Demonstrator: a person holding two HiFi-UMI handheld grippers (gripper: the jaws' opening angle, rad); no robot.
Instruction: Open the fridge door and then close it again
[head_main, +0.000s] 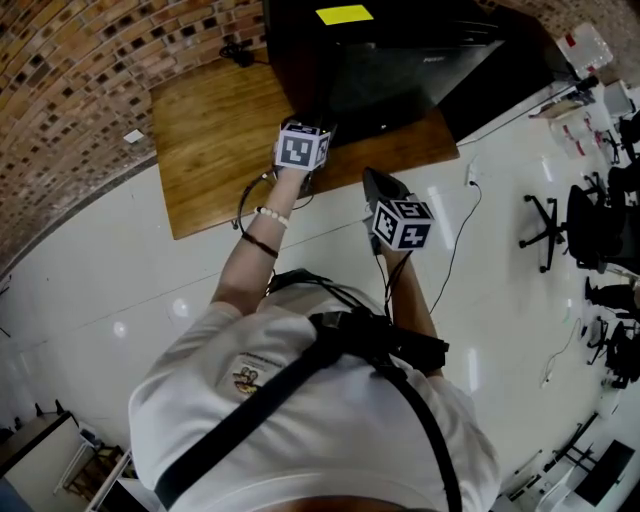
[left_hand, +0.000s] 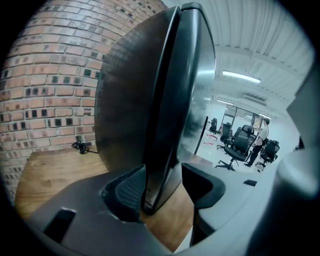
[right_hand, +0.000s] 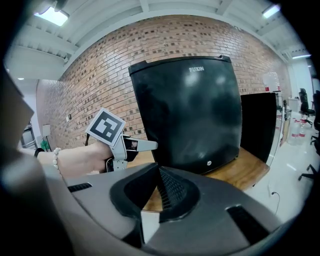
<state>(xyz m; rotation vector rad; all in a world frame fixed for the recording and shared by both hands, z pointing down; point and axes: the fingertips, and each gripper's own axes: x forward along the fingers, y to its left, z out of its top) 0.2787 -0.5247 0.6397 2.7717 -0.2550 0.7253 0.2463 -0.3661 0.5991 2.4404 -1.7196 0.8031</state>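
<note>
A black fridge (head_main: 390, 60) stands on a low wooden platform (head_main: 220, 140) against the brick wall; its glossy door (right_hand: 190, 115) faces me. My left gripper (head_main: 318, 130) is at the door's left edge. In the left gripper view its jaws (left_hand: 162, 187) stand open with the door's edge (left_hand: 167, 115) between them; the left pad (left_hand: 131, 190) lies close against it and the right pad (left_hand: 200, 185) stands apart. My right gripper (head_main: 378, 185) hangs in front of the fridge, short of the door, its jaws (right_hand: 161, 187) shut on nothing. The left gripper (right_hand: 145, 145) also shows there.
A brick wall (left_hand: 45, 75) runs behind the platform, with a black cable (left_hand: 80, 146) lying at its foot. A second dark cabinet (right_hand: 257, 125) stands right of the fridge. Office chairs (head_main: 590, 215) and a standing person (left_hand: 260, 135) are off to the right on the white floor.
</note>
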